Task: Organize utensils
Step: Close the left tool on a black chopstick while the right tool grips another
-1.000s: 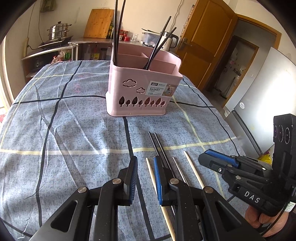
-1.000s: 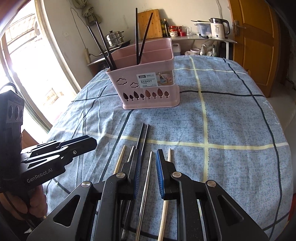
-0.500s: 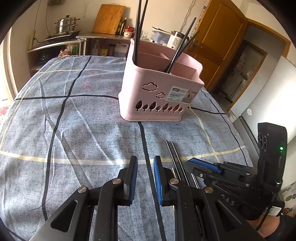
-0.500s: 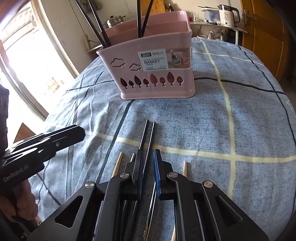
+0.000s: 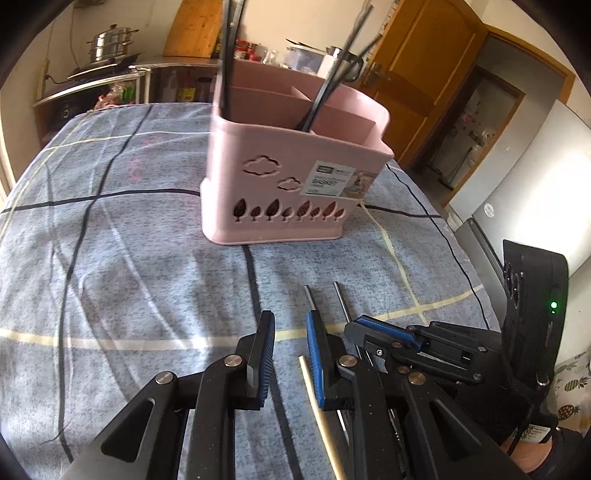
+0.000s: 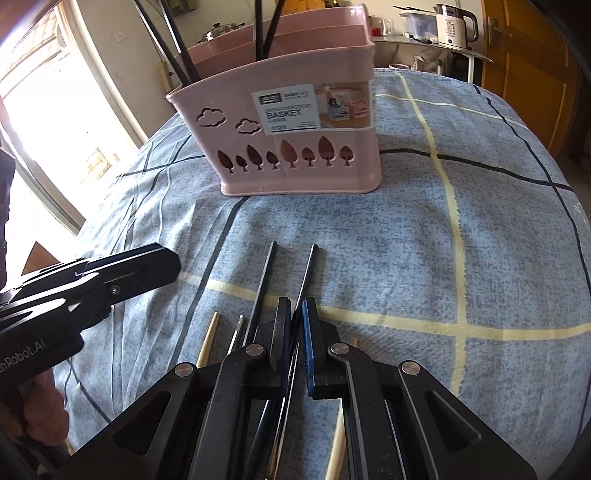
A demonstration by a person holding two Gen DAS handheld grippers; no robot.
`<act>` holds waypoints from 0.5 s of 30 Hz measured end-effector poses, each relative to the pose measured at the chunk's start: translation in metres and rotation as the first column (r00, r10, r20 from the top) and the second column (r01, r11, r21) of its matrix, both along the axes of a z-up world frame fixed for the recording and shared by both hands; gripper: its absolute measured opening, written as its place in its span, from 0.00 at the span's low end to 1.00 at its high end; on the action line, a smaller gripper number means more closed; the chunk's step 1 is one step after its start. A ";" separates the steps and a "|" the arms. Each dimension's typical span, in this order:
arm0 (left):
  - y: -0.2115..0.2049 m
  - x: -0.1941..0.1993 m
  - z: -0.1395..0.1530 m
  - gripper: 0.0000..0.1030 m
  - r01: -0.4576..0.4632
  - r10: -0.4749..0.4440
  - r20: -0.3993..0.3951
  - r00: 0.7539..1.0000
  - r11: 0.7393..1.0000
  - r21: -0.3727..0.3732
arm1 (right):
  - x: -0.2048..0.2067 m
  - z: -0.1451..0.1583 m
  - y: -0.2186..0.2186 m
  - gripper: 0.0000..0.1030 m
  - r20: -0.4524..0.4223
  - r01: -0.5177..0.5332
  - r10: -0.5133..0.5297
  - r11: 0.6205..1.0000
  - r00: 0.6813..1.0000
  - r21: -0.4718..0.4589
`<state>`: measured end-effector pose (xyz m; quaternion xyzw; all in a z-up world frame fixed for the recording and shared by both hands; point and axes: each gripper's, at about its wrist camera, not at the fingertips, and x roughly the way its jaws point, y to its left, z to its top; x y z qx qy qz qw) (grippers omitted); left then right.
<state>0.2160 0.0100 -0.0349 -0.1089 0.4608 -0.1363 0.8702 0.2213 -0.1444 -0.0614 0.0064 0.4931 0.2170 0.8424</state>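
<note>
A pink utensil basket (image 5: pixel 295 184) (image 6: pixel 295 155) stands on the blue checked cloth with black chopsticks (image 5: pixel 229 55) upright in it. Loose chopsticks lie in front of it: two black ones (image 6: pixel 264 280), a metal one (image 6: pixel 236 332) and wooden ones (image 6: pixel 207 339) (image 5: pixel 317 406). My right gripper (image 6: pixel 295 306) (image 5: pixel 354 325) is low over them. Its jaws are closing, and the pads pinch the right-hand black chopstick (image 6: pixel 308 273). My left gripper (image 5: pixel 290 321) (image 6: pixel 173 258) hovers just left of the pile, open, with only cloth between its fingers.
The cloth-covered table (image 6: pixel 498 229) drops away at the right and left edges. Behind it are a counter with a steamer pot (image 5: pixel 107 44), a cutting board (image 5: pixel 199 29) and a kettle (image 6: pixel 452 26). A wooden door (image 5: pixel 417 74) and a white fridge (image 5: pixel 535 184) stand to the right.
Both grippers have moved forward and down toward the basket. The right jaws have narrowed onto a black chopstick, and the two black chopsticks now lie spread apart. The left jaws keep the same gap.
</note>
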 end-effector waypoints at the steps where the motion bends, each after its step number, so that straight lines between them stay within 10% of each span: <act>1: -0.004 0.004 -0.002 0.17 0.008 -0.008 -0.011 1.000 1.000 -0.001 | 0.000 0.000 -0.002 0.06 -0.001 0.004 -0.004 1.000 1.000 0.001; 15: -0.042 0.037 -0.029 0.16 0.076 -0.072 -0.109 0.991 0.997 0.033 | 0.003 0.001 -0.016 0.06 -0.008 0.031 -0.031 0.999 0.999 0.017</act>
